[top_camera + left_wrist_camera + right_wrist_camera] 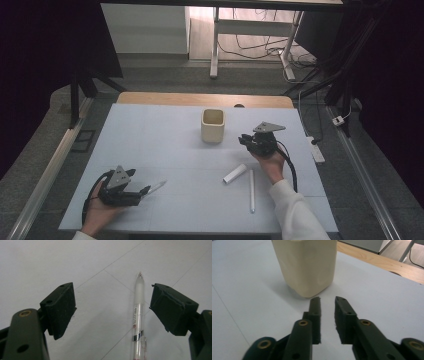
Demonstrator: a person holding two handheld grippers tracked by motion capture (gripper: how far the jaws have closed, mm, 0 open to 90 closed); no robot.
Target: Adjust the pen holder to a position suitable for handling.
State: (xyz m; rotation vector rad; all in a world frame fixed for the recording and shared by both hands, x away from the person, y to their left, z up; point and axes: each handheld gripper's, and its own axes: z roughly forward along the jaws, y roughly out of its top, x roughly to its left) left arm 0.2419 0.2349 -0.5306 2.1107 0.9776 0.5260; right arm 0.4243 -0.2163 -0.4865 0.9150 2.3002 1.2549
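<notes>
A clear pen (138,315) with a silver band lies on the white table between the wide jaws of my left gripper (112,302), closer to the right jaw and touching neither. From above, this open left gripper (142,191) sits at the front left with the pen (156,187) pointing out to its right. A cream square cup (213,125) stands upright at mid-table. My right gripper (243,139) hovers just right of the cup (305,265), its jaws drawn almost together with a thin gap and nothing between them (327,298).
A short white cylinder (235,173) and a long white pen (251,190) lie on the table in front of my right hand. The white table cover (165,145) ends at a wooden strip (200,98) at the back. Desk legs and cables stand beyond.
</notes>
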